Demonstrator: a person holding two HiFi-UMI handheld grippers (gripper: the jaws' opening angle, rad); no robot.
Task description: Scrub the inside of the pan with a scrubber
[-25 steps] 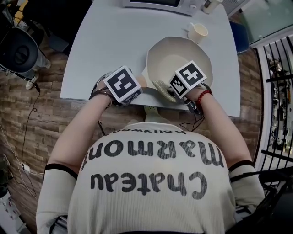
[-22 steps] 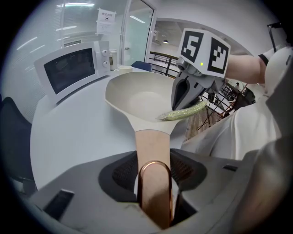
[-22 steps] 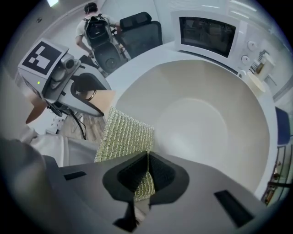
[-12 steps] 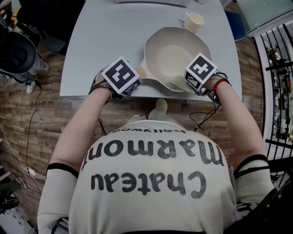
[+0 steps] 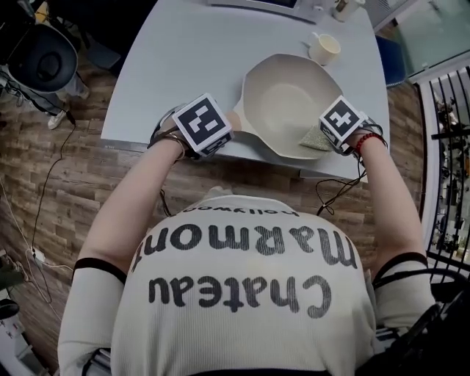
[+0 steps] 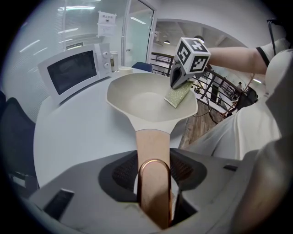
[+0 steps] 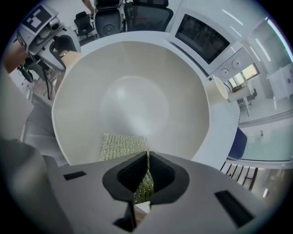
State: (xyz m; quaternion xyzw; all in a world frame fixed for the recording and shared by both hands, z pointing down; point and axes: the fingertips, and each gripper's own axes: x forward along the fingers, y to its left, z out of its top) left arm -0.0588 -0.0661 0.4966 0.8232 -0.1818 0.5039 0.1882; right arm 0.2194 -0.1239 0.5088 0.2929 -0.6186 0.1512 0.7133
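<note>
Two hand-held grippers are meeting at one cream pan (image 5: 283, 95), which is sitting on the near right part of the pale grey surface (image 5: 183, 59), its rim reaching close to the near edge. The left hand-held gripper (image 6: 154, 173) is clamping both jaws on the pan's tan handle (image 6: 153, 151), which is pointing left and ending in a copper-coloured loop between the pads. The right hand-held gripper (image 7: 147, 160) is pinching one edge of a yellow-green mesh scrubber (image 7: 121, 146), its jaws pressed nearly together on the thin sheet, and is holding it against the pan's near right inner wall just below the rim. The gripper's grey body is covering the pinched end of the scrubber in its own view, while the free end is lying flat on the wall. A cream cup (image 5: 325, 48) is standing just beyond the pan's far right rim, near it but apart from it. A white microwave (image 6: 73, 73) is sitting along the far edge of the surface, well apart from the pan. Black office chairs (image 7: 137, 13) are standing past the surface's far left side, and a dark railing (image 5: 448, 147) is running along the right above the wooden floor (image 5: 59, 183), where thin cables (image 5: 44, 220) are trailing on the left.
</note>
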